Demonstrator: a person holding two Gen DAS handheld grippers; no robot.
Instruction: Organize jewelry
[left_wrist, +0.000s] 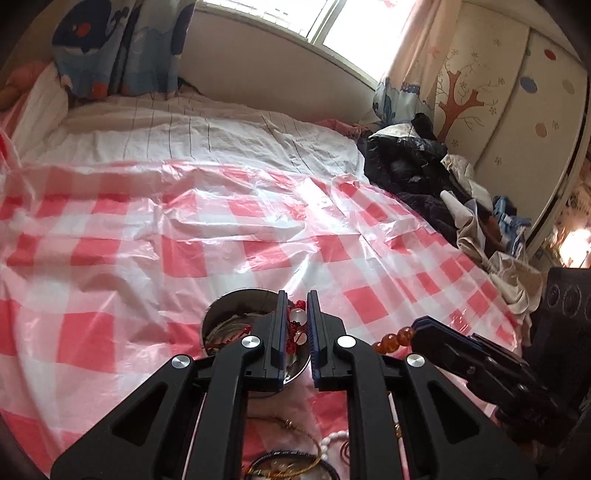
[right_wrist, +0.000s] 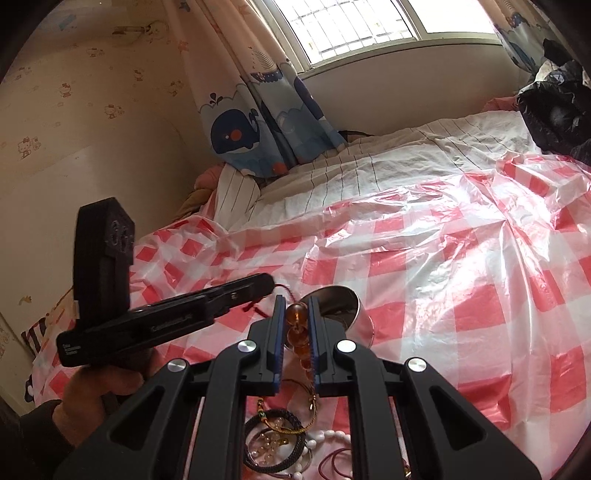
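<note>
Glossy crinkled plastic sheet (left_wrist: 192, 236), red-white check, over matt striped cloth bedsheet (left_wrist: 221, 136). Shiny smooth metal bowl (right_wrist: 354, 314); amber beads (right_wrist: 295, 314) glassy, translucent. Left gripper (left_wrist: 296, 321) matt black plastic with bright metal screws, red cord bracelet (left_wrist: 295, 325) with clear glossy beads

Left wrist view: mounted low behind own black two-finger left gripper (left_wrist: 297, 321), facing forward and slightly down across red-and-white checked plastic sheet (left_wrist: 155, 236) toward bright window (left_wrist: 332, 22) at 12 o'clock. Very near round shiny metal bowl (left_wrist: 221, 314), just below fingertips. Black right gripper (left_wrist: 424, 326) entering at 4 o'clock.

Right wrist view: same low mount behind own fingers, facing window (right_wrist: 351, 29) at 12 o'clock, angled more toward cartoon-papered wall at 10 o'clock. Left gripper (right_wrist: 267, 282) seen side-on at 9 o'clock.

Shared: sheet (right_wrist: 443, 258), bowl (right_wrist: 354, 306), whale-print blue curtain (left_wrist: 96, 48) (right_wrist: 236, 136), white striped bedding, loose bracelet pile (left_wrist: 291, 461) (right_wrist: 280, 446) at 6 o'clock.
</note>
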